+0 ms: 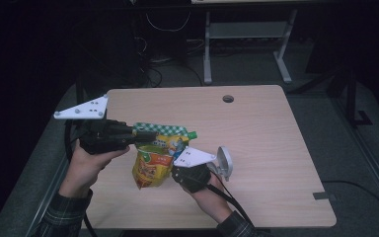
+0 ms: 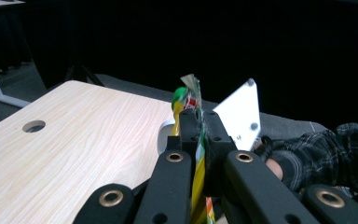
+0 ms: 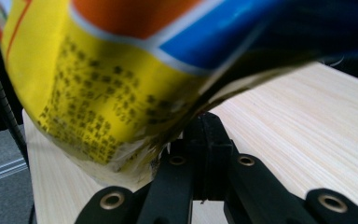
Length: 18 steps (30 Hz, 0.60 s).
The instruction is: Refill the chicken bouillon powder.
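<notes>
A yellow and green spouted pouch (image 1: 153, 165) hangs above the wooden table (image 1: 266, 133), left of centre. My left gripper (image 1: 150, 136) comes in from the left and is shut on the pouch's green top seam. In the left gripper view the pouch (image 2: 191, 93) stands edge-on between the closed jaws of that gripper (image 2: 200, 126), its green spout cap (image 2: 179, 95) just behind. My right gripper (image 1: 175, 168) sits at the pouch's lower right edge. The right gripper view has the yellow printed pouch (image 3: 112, 93) overhead, its lower edge pinched at the tips of the shut gripper (image 3: 205, 123).
A round grey-white object (image 1: 223, 161) lies on the table just right of my right hand. A cable hole (image 1: 228, 98) is near the far edge. Bare wood extends to the right and back. Beyond the table stand a desk frame (image 1: 207, 49) and floor cables.
</notes>
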Available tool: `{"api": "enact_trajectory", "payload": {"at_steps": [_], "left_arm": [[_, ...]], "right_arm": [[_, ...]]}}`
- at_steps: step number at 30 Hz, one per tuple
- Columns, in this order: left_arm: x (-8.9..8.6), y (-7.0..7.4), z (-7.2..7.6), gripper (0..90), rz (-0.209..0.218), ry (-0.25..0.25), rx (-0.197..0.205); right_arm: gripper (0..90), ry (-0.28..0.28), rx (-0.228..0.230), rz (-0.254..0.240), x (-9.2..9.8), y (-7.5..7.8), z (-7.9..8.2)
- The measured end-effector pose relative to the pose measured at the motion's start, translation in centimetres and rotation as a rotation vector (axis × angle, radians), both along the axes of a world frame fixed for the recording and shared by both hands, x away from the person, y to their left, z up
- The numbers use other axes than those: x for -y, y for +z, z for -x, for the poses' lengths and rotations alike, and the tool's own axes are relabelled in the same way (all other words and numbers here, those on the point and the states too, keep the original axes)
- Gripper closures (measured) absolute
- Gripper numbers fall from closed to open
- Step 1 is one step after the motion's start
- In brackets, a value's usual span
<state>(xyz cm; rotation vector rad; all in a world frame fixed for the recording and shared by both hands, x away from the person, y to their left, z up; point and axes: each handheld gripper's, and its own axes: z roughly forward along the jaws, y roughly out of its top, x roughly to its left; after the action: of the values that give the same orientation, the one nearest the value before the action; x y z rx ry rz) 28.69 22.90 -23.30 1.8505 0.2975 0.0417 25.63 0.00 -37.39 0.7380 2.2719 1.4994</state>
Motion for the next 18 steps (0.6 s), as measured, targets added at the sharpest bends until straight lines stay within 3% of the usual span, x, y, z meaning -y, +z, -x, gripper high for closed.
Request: {"api": "enact_trajectory", "payload": {"at_steps": [14, 18], "left_arm": [[1.9, -0.1, -1.0, 89.8, -0.019, 0.010, -0.012], [2.8, -0.2, -1.2, 89.8, -0.046, 0.001, -0.012]], "right_arm": [[89.7, 0.010, 0.033, -0.071, -0.9, -1.4, 1.0], [89.7, 0.024, 0.029, -0.075, -0.9, -1.7, 1.0]]}}
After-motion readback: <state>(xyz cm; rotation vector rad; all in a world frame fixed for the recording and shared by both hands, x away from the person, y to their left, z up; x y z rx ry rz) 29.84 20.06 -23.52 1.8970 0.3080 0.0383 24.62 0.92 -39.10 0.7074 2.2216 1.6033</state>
